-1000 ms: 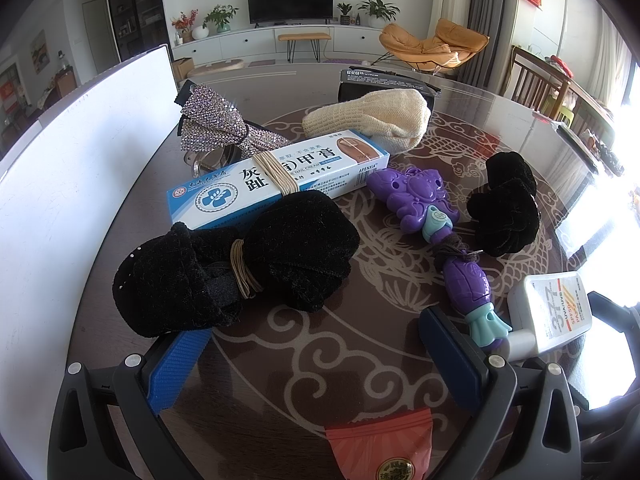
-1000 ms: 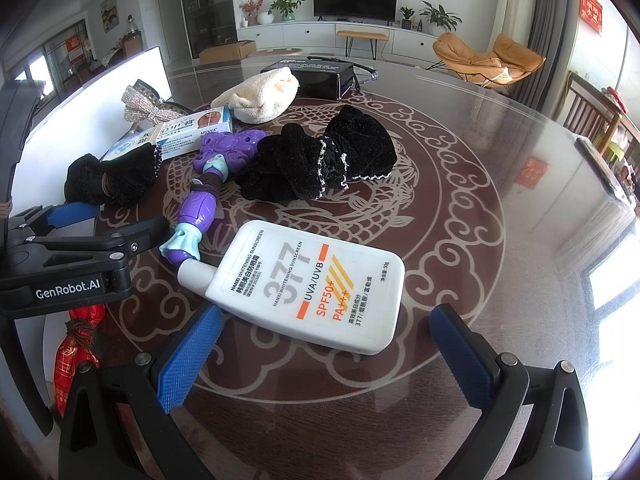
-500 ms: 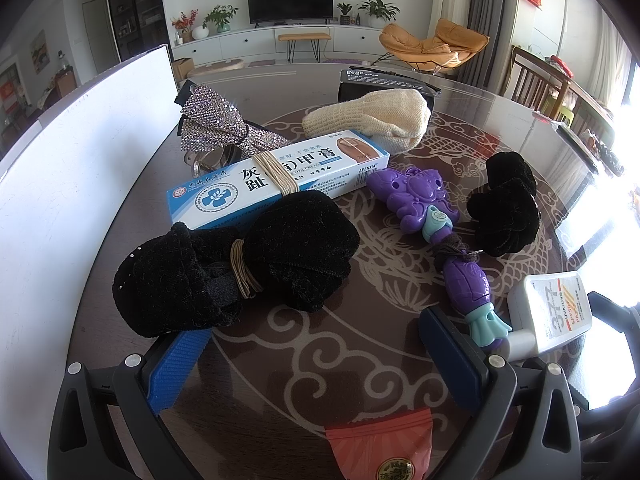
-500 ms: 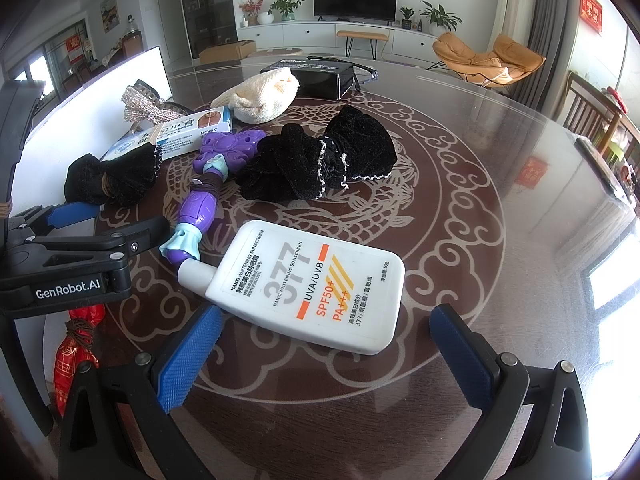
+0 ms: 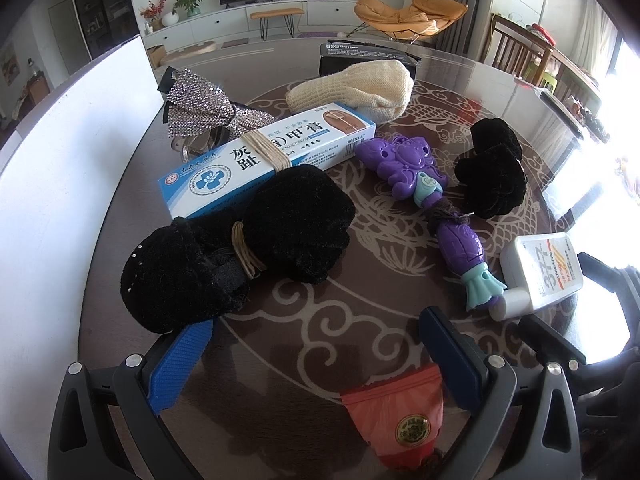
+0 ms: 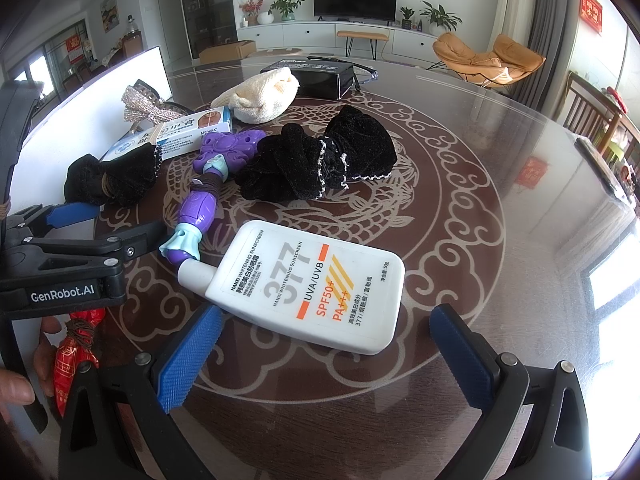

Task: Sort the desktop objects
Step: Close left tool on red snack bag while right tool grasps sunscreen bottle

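White sunscreen bottle [image 6: 312, 288] lies flat on the worktop [image 6: 500, 184], between the right claw's [image 6: 324, 354] wide-spread blue pads. Left claw [image 5: 316, 354] also gapes wide and holds nothing, its left pad touching a black velvet bow [image 5: 236, 252].

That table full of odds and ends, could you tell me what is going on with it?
A person holds a two-finger gripper in each hand over a round table to sort the objects on it. Both are open and hold nothing. The right gripper faces the white sunscreen bottle, which lies flat. The left gripper sits between a black velvet bow and a red pouch. A purple toy and a boxed ointment lie untouched.
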Tool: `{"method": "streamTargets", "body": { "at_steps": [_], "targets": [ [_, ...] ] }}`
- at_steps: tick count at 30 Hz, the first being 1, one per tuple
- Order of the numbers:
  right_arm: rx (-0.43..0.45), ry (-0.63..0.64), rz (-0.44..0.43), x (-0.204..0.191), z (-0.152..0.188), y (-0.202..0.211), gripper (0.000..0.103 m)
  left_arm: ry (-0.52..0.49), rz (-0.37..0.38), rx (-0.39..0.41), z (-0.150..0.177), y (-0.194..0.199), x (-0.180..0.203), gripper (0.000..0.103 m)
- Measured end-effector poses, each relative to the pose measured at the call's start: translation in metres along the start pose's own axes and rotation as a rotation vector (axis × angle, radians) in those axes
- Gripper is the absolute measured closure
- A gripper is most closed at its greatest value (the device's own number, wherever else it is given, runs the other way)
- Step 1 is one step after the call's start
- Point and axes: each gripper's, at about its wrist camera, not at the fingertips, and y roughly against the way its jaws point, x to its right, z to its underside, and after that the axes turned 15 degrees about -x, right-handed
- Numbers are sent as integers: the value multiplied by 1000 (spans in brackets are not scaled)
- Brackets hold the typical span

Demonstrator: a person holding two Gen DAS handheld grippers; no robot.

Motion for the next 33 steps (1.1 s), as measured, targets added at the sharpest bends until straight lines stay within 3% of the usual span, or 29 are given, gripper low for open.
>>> {"method": "streamTargets", "body": {
  "at_steps": [2,4,6,9,11,13,15,30,31,33],
  "targets": [
    [0,0,0,0,0,0,0,42,20,23,19,12,-13,0],
    [0,0,0,0,0,0,0,33,112,56,38,23,-20,0],
    [0,0,0,0,0,0,0,27,147,80,51,31,-18,0],
    [0,0,0,0,0,0,0,31,128,128,62,38,-8,0],
    [0,0,0,0,0,0,0,14,103,92,60,29,4,0],
    [0,0,0,0,0,0,0,-11,23,57,59,16,17,0],
    [0,0,0,0,0,0,0,-9,-16,87,65,15,18,0],
    [0,0,0,0,0,0,0,-47,16,36,62,16,9,0],
    [0,0,0,0,0,0,0,-57,21,63,67,17,11,4],
    [0,0,0,0,0,0,0,-86,27,112,76,22,15,30]
  ]
}}
